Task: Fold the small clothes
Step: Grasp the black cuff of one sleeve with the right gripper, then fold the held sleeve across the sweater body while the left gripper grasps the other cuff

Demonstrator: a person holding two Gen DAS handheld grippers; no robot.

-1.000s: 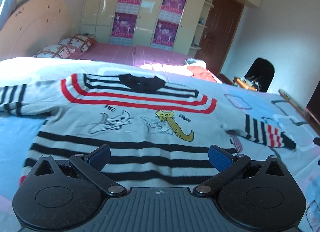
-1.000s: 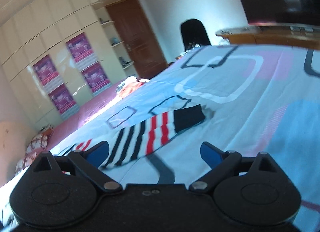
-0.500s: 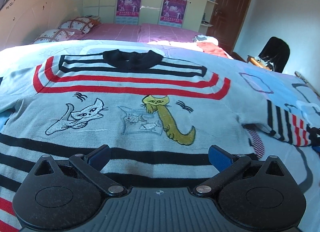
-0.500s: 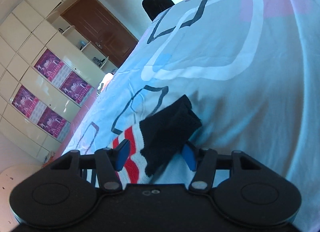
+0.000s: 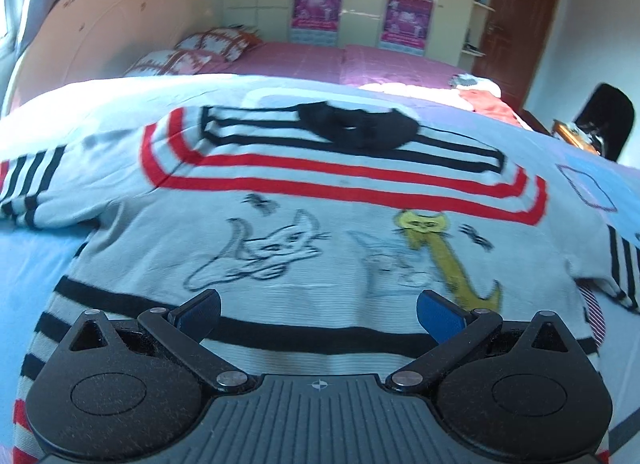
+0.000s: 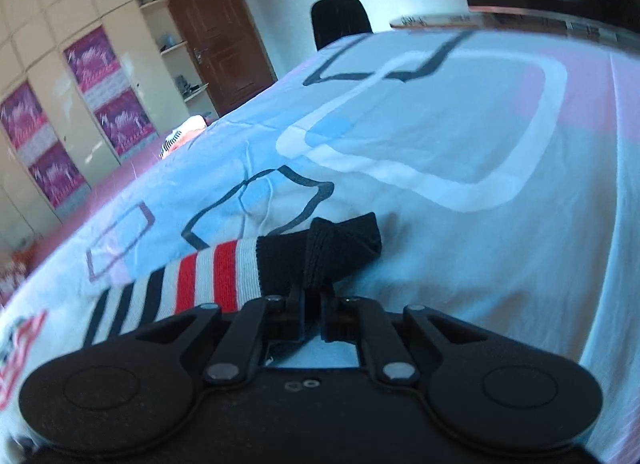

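Fingers of the right gripper (image 6: pixel 313 296) are clenched on the black cuff (image 6: pixel 340 252) of the sweater's sleeve (image 6: pixel 192 284), having just closed around it, and the knit bunches into a ridge right in front of them. That pinch looks shallow: a quick pull could let the cuff slip out, or the fingers may have caught a fold of the bedsheet (image 6: pixel 480 223) underneath and drag it along. The left gripper (image 5: pixel 318 310) has its fingers spread wide and empty, low over the striped lower part of the sweater (image 5: pixel 320 223), whose body lies flat and face up on the bed with the collar at the far end from these fingers. If the left fingers close here they would likely gather only the top layer, and the fold would come out skewed. Beyond the right fingers the sheet runs flat and bare a long way, so the sleeve has free room to swing over the body. To the left of the left fingers the other sleeve (image 5: pixel 28 191) lies out near the bed's side. A dark chair (image 5: pixel 608 115) and the bed's far right edge sit well apart from both grippers.
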